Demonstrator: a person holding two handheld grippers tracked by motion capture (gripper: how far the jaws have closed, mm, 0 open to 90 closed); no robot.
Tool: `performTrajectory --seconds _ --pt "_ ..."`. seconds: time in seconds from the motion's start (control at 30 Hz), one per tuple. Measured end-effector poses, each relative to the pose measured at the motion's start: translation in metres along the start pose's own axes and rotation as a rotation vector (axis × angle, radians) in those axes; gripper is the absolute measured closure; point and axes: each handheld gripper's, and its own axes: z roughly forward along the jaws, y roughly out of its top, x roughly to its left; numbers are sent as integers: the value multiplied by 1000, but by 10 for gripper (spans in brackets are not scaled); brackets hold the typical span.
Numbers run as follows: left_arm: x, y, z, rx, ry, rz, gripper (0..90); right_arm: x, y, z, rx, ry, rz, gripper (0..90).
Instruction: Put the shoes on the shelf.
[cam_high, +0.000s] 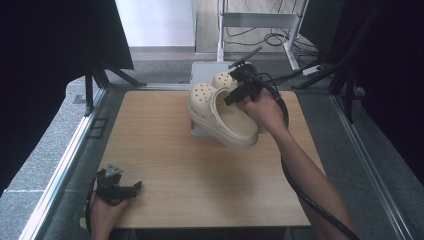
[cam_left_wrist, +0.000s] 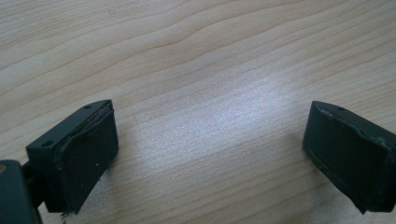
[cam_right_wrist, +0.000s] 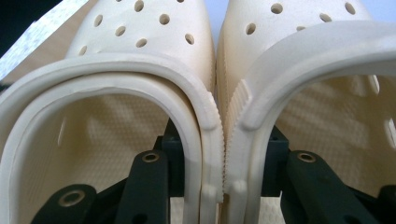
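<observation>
Two cream clogs (cam_high: 222, 112), pinched side by side through their adjoining inner walls by the right gripper (cam_high: 239, 90), one jaw inside each shoe, held tilted above the far middle of the wooden table (cam_high: 165, 165), over a white box (cam_high: 200, 131); left gripper (cam_high: 120, 189) rests at the near left corner, jaws spread wide over bare tabletop with nothing between them.

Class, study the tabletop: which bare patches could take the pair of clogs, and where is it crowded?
The right gripper holds the cream clogs by their inner walls above the far middle of the table. Bare wood spreads across the near middle and the left half, bordered by the left gripper at the near-left corner. It is crowded under the clogs, around the white box.
</observation>
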Motion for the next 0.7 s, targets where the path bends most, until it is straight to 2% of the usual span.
performTrajectory --seconds 0.03,0.07,0.2,0.7 --pt "0 0 0 0 0 0 32 0 0 0 0 0 0 641" --pt "0 0 0 3 0 3 32 -2 6 3 -6 -17 29 641" --pt "0 0 0 1 0 2 32 -7 18 8 -17 -52 74 641" --pt "0 0 0 2 -5 5 31 -21 56 28 -48 -114 216 640"
